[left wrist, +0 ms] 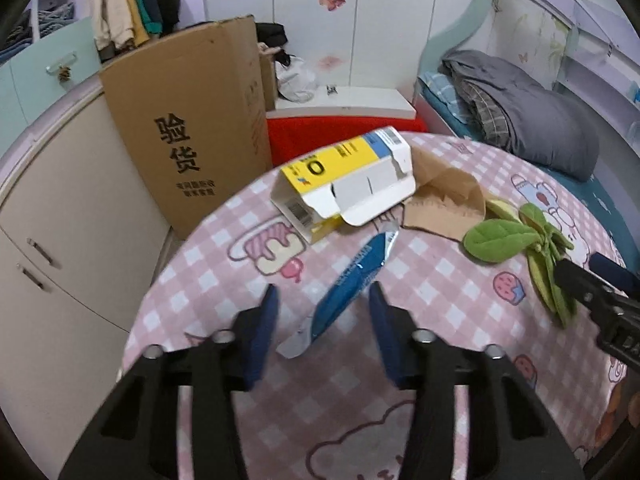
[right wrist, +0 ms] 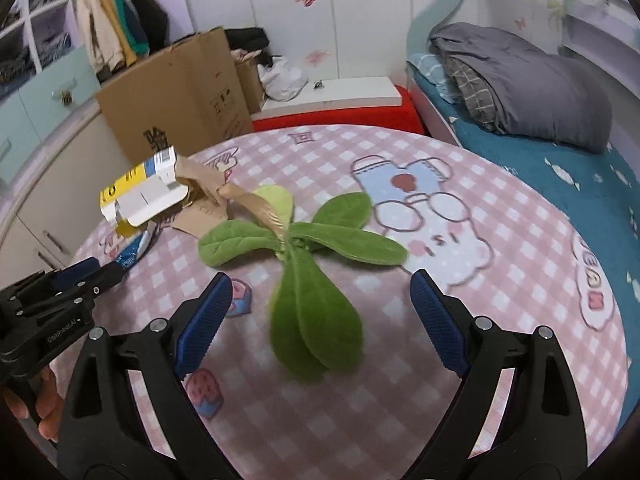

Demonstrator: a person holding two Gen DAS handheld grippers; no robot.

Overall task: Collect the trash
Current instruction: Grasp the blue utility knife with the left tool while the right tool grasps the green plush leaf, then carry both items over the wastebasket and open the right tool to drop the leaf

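A blue and white snack wrapper [left wrist: 352,280] lies flat on the round table with the pink checked cloth [left wrist: 440,280]. My left gripper [left wrist: 324,302] straddles it, jaws partly apart, the pads not pressing it. Behind it lie a torn yellow and white carton [left wrist: 344,184] and crumpled brown paper [left wrist: 444,196]. A green plush leaf toy [right wrist: 316,312] lies between the wide-open fingers of my right gripper [right wrist: 320,280], untouched. The right wrist view also shows the carton [right wrist: 140,196], the brown paper [right wrist: 200,200], the wrapper [right wrist: 132,254] and the left gripper [right wrist: 106,269].
A tall cardboard box [left wrist: 180,128] stands on the floor beyond the table's left edge, beside a red stool with a white board [left wrist: 344,108]. A bed with a grey quilt [left wrist: 540,120] borders the right. Cabinets [left wrist: 60,220] line the left. A hand [right wrist: 44,412] holds the left gripper.
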